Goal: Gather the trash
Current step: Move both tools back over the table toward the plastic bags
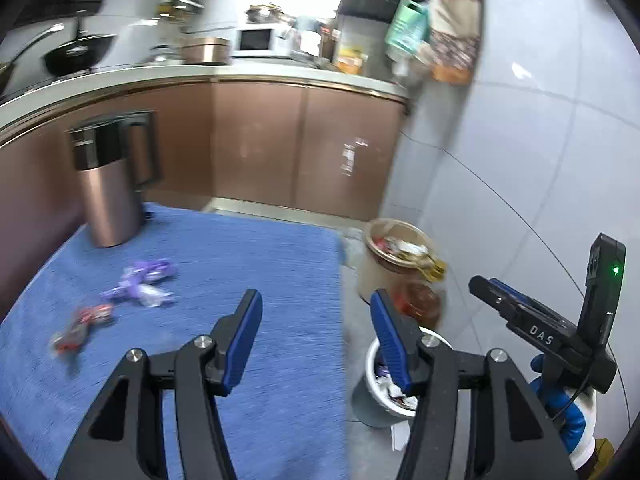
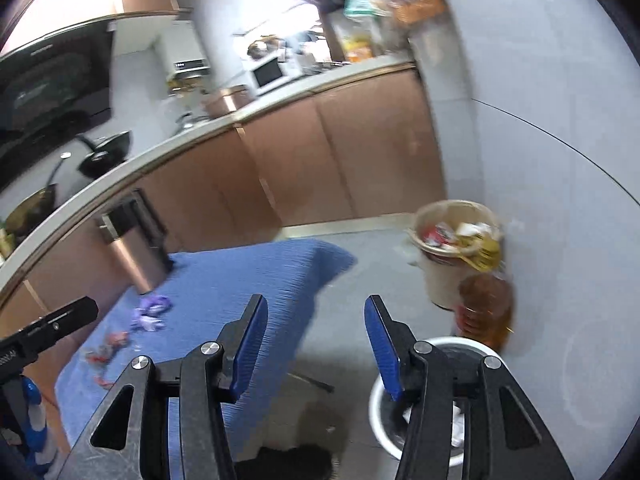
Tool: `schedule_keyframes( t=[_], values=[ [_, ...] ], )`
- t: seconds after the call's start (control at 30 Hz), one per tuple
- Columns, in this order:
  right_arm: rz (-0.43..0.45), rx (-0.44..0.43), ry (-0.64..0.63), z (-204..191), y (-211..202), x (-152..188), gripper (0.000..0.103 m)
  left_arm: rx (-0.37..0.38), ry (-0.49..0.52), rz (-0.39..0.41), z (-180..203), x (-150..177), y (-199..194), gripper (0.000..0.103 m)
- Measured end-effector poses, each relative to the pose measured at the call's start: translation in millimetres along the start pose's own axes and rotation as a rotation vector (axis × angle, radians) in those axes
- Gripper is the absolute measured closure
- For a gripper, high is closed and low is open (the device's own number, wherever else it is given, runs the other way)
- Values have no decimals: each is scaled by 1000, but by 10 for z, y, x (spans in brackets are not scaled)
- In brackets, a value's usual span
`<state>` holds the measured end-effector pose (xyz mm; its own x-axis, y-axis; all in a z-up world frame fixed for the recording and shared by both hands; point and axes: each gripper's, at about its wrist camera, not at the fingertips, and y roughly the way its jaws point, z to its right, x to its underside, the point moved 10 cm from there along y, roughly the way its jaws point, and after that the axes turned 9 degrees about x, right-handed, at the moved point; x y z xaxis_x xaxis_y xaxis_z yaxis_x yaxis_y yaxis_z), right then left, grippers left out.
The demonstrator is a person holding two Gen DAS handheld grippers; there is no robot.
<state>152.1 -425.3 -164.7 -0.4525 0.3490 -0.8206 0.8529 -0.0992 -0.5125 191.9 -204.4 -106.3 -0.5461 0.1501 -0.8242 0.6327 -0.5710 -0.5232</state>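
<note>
Blue-padded left gripper [image 1: 316, 316] and right gripper [image 2: 316, 320] — both gaping, empty — above white bin [image 2: 378, 412].

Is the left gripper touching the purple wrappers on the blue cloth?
Apart. The left wrist view shows the left gripper open and empty, with bare cloth between it and the purple wrappers.
</note>
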Motion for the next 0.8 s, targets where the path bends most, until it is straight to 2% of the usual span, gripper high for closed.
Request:
schedule_keyframes(
  t=[0.13, 0.3, 0.57, 0.8],
  values=[
    [-6, -69, -45, -330, 25, 11, 55, -76, -69, 29, -424, 51, -328, 49],
    [-4, -113, -49, -547, 5, 61, 55, -159, -124, 46, -833, 108, -717, 49],
    [30, -138, -60, -745, -227, 45, 55, -278, -137, 132, -1159, 89, -1315, 49],
    [73, -163, -109, -1019, -478, -27, 55, -320, -142, 177, -1353, 96, -1711, 49]
  ],
)
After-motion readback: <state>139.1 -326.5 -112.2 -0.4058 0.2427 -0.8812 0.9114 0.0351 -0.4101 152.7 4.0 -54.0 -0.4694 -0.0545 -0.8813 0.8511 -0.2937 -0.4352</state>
